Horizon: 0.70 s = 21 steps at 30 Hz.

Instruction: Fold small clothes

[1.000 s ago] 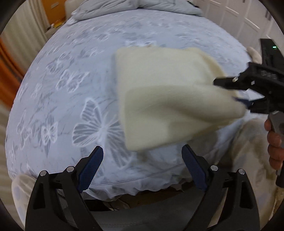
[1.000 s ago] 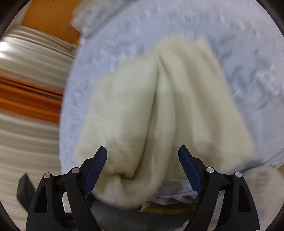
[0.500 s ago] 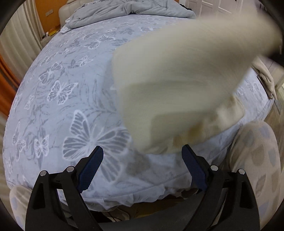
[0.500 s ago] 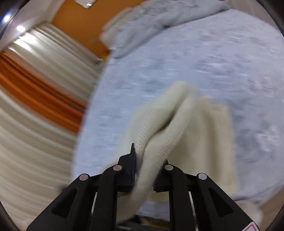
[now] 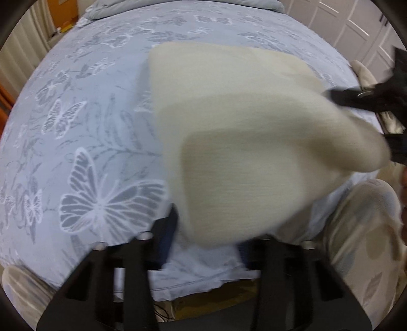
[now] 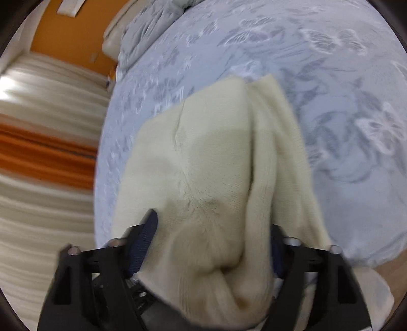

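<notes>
A cream knit garment (image 5: 241,127) lies folded on the butterfly-print bedspread (image 5: 89,114), its right side lifted off the bed. My left gripper (image 5: 206,242) is at the garment's near edge. Its jaws are closing with the hanging corner between them, and I see no pad pressing on it. In the right wrist view the garment (image 6: 203,152) bunches up between the fingers of my right gripper (image 6: 211,249). Those jaws stand wide and are opening. The left wrist view shows the right gripper (image 5: 363,117) at the garment's right corner.
A rumpled grey duvet (image 6: 152,23) lies at the head of the bed. Cream and orange curtains (image 6: 38,152) hang on one side and white cupboard doors (image 5: 356,23) stand on the other. A person's patterned trouser leg (image 5: 361,242) is by the bed's near edge.
The right gripper shut on a fold of the garment and raised it, then its jaws spread wide again. The left jaws narrowed around the near edge as that gripper moved in.
</notes>
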{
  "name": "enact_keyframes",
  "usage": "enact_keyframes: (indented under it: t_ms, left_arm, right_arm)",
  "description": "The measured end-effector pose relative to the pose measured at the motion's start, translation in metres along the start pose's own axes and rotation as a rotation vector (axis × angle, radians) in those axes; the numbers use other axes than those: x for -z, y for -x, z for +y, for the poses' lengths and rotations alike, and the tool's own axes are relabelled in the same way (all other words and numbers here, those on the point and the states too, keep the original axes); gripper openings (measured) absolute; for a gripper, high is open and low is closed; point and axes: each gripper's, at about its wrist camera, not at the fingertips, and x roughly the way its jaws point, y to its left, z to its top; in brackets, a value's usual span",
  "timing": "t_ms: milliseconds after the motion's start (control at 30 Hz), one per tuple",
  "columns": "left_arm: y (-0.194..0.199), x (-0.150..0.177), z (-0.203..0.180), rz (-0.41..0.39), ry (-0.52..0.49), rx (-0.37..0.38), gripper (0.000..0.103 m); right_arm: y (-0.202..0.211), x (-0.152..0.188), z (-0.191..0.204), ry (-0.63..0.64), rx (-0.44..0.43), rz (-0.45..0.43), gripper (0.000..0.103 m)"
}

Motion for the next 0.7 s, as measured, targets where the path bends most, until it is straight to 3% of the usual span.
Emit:
enact_keyframes:
  t_ms: [133, 167, 233, 267, 300, 333, 400, 467, 533, 633, 700]
  left_arm:
    - [0.007, -0.002, 0.005, 0.006, 0.023, 0.018, 0.027]
    - [0.008, -0.002, 0.008, 0.009, 0.034, 0.036, 0.027]
    - [0.006, -0.001, 0.007, 0.016, 0.022, 0.034, 0.029]
    - [0.005, 0.0, 0.002, 0.016, 0.002, 0.023, 0.03]
    - [0.002, 0.001, -0.002, 0.018, -0.018, 0.006, 0.031]
    - [0.001, 0.001, -0.005, 0.021, -0.032, -0.004, 0.032]
    - [0.008, 0.003, -0.009, 0.022, -0.068, -0.006, 0.034]
    - [0.027, 0.008, -0.005, -0.02, -0.081, -0.008, 0.054]
    - [0.049, 0.014, 0.008, -0.07, -0.064, -0.003, 0.063]
    - [0.067, 0.02, 0.025, -0.095, -0.041, -0.024, 0.067]
    - [0.073, 0.023, 0.039, -0.095, -0.007, -0.055, 0.067]
  right_arm:
    - [0.068, -0.013, 0.016, 0.053, -0.17, -0.208, 0.012]
    - [0.079, -0.015, 0.012, 0.05, -0.178, -0.236, 0.011]
    - [0.066, -0.021, -0.016, 0.014, -0.106, -0.185, 0.013]
    - [0.041, -0.023, -0.029, 0.02, -0.002, -0.085, 0.014]
    - [0.013, -0.017, -0.045, 0.044, 0.156, 0.033, 0.014]
    - [0.008, -0.01, -0.052, 0.053, 0.173, 0.044, 0.015]
    - [0.033, -0.007, -0.046, 0.019, 0.15, -0.04, 0.016]
    - [0.077, -0.002, -0.025, 0.018, 0.181, -0.191, 0.024]
    - [0.1, 0.003, 0.007, 0.097, 0.135, -0.241, 0.024]
    - [0.103, 0.009, 0.072, 0.286, 0.049, -0.214, 0.022]
    - [0.076, 0.021, 0.11, 0.389, 0.016, -0.158, 0.02]
